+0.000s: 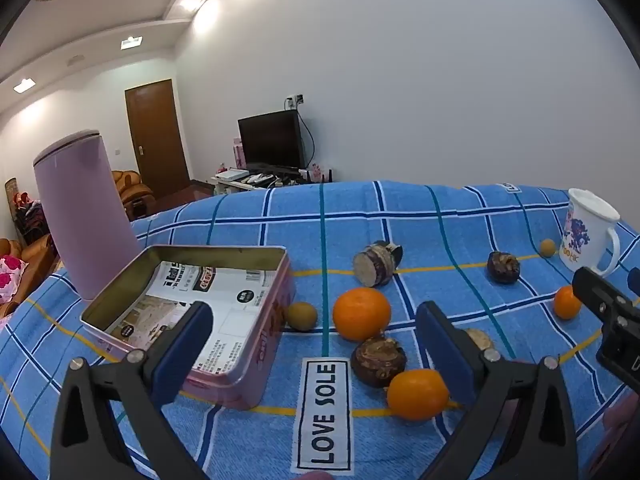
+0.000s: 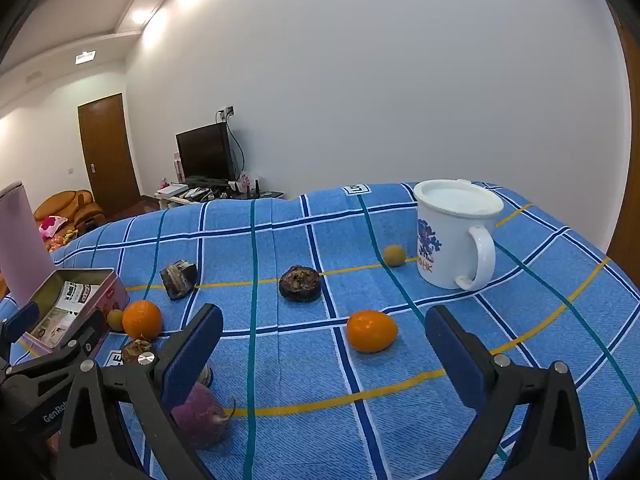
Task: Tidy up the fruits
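Both grippers are spread wide and holding nothing, the left gripper (image 1: 316, 344) and right gripper (image 2: 324, 340) just hovering over the blue checked cloth (image 1: 440, 216). The round orange fruits (image 1: 361, 313) and dark brown wrinkly ones (image 1: 378, 361) lie loose beside the open pink rectangular tin (image 1: 256, 360). My guess is it's parked there as the drop-off.

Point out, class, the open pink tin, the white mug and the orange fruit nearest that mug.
open pink tin (image 1: 276, 312), left wrist view, on its pink right-hand wall.
white mug (image 2: 448, 240), right wrist view, on its body beside the handle.
orange fruit (image 2: 371, 331), right wrist view, centre of its peel.
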`<state>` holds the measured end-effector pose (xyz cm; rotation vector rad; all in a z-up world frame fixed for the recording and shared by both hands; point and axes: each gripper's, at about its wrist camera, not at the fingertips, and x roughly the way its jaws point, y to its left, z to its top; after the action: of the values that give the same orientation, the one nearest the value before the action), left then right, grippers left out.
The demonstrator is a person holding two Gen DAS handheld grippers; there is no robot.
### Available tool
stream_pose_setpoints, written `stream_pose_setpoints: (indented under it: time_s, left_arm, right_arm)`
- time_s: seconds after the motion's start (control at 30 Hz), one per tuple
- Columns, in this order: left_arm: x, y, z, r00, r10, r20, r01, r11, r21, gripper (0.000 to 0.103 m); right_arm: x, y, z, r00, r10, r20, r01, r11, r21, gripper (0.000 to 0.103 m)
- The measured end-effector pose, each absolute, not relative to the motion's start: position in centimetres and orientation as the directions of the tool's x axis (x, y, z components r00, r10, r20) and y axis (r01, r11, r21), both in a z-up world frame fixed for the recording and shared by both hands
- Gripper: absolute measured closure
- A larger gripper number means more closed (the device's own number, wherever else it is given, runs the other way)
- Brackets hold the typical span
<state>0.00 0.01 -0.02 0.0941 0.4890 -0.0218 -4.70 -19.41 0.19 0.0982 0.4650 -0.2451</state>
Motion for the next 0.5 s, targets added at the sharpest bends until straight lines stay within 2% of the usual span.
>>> stream_pose_setpoints:
  time_s: [0.5]
  left_arm:
    - [0.09, -0.01, -0.13, 0.869, -0.025, -0.494, 0.062, 0.996, 0.057, 0.0]
  right_arm:
    - [-4.9, -19.72, 0.11, 0.868, -0.192, -0.458, 0.243, 0.969, 0.054, 0.001]
